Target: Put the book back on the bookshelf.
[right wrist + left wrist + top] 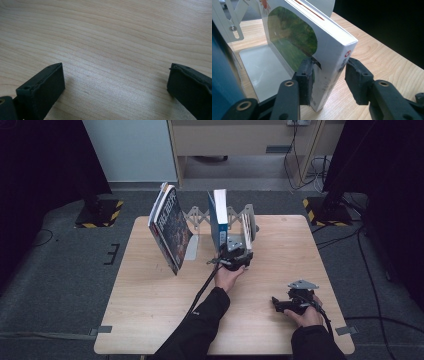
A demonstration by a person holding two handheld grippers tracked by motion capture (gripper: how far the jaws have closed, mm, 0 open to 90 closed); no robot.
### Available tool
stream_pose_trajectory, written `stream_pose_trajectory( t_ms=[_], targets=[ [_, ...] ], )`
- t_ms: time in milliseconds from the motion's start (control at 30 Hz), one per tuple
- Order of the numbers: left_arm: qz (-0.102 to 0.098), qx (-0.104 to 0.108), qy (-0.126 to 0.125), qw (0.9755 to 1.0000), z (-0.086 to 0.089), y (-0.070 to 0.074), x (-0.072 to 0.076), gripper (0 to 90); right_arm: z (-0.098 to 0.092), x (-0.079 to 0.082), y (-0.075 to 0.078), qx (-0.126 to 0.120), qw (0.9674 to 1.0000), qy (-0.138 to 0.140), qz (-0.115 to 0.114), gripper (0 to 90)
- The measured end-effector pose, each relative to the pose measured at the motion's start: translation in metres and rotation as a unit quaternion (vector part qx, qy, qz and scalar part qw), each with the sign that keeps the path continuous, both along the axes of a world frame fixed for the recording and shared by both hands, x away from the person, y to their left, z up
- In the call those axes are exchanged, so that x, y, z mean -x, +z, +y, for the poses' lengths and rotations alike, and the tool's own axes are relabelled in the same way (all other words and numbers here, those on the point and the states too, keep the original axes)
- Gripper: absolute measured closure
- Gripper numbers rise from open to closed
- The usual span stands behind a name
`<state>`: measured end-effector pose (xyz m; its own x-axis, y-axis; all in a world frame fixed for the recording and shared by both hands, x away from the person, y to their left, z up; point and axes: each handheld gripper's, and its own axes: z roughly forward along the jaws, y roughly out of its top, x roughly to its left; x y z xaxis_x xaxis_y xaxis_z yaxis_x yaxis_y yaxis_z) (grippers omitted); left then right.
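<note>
1. The high view was dim and soft, its corners nearly black.
2. Pale sheen lay on the light wooden bench (105, 32).
3. The nearest black fingers (41, 92) were blurred.

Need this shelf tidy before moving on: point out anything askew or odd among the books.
The dark-covered book at the left end of the expanding rack leans steeply over the table instead of standing upright like the blue book. The white book sits between the left tongs, one pad apart from its spine.
</note>
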<state>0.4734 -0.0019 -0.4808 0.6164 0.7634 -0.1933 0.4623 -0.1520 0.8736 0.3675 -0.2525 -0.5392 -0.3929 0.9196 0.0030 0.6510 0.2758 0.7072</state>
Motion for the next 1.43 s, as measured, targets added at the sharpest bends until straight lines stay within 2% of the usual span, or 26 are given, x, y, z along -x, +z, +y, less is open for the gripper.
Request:
stream_pose_trajectory(
  t_ms=[167,300,400,433,500,567,633,733,833,900,933,1100,1200,1267,1300,1333,1400,1433],
  targets=[
    [-0.004,-0.001,-0.01,0.9999,0.01,0.006,0.008,49.0,0.0,0.0,0.0,0.0,1.0,0.0,0.0,1.6],
    [-0.004,0.003,-0.018,0.9998,0.024,0.017,0.017,44.4,0.0,0.0,0.0,0.0,1.0,0.0,0.0,1.6],
    [-0.002,-0.007,-0.029,0.9995,0.037,0.024,0.026,41.7,0.0,0.0,0.0,0.0,1.0,0.0,0.0,1.6],
    [0.0,-0.014,-0.033,0.9994,0.042,0.026,0.03,40.1,0.0,0.0,0.0,0.0,1.0,0.0,0.0,1.6],
    [-0.007,-0.031,-0.041,0.9986,0.055,0.027,0.041,37.6,0.0,0.0,0.0,0.0,1.0,0.0,0.0,1.6],
    [-0.006,-0.052,-0.042,0.9978,0.068,0.028,0.052,35.8,0.0,0.0,0.0,0.0,1.0,0.0,0.0,1.6],
    [-0.011,-0.063,-0.042,0.9971,0.083,0.03,0.062,34.7,0.0,0.0,0.0,0.0,1.0,0.0,0.0,1.6],
    [0.003,-0.062,-0.047,0.997,0.103,0.03,0.077,32.4,0.0,0.0,0.0,0.0,1.0,0.0,0.0,1.6],
    [0.01,-0.093,-0.057,0.9939,0.122,0.024,0.093,29.2,0.0,0.0,0.0,0.0,1.0,0.0,0.0,1.6],
    [0.019,-0.109,-0.062,0.992,0.136,0.019,0.103,28.5,0.0,0.0,0.0,0.0,1.0,0.0,0.0,1.6],
    [0.023,-0.11,-0.062,0.9918,0.142,0.016,0.106,27.3,0.0,0.0,0.0,0.0,1.0,0.0,0.0,1.6],
    [0.053,-0.101,-0.031,0.993,0.184,-0.003,0.124,24.1,0.0,0.0,0.0,0.0,1.0,0.0,0.0,1.6],
    [0.08,-0.108,-0.005,0.9909,0.208,-0.012,0.129,21.8,0.0,0.0,0.0,0.0,1.0,0.0,0.0,1.6],
    [0.084,-0.114,0.009,0.9899,0.222,-0.016,0.132,20.3,0.0,0.0,0.0,-0.001,1.0,-0.002,0.002,1.6],
    [0.087,-0.123,0.015,0.9885,0.229,-0.019,0.133,19.7,0.0,0.0,0.0,-0.001,1.0,-0.002,0.002,1.7],
    [0.095,-0.136,0.026,0.9858,0.238,-0.022,0.133,18.7,0.0,0.0,0.0,-0.002,1.0,-0.001,0.002,2.0],
    [0.111,-0.149,0.039,0.9819,0.249,-0.026,0.133,18.6,0.0,0.001,0.001,-0.004,1.0,-0.006,0.002,3.2],
    [0.114,-0.151,0.049,0.9806,0.254,-0.028,0.132,18.4,0.0,0.001,0.001,-0.004,1.0,-0.007,0.001,4.2]
  ],
)
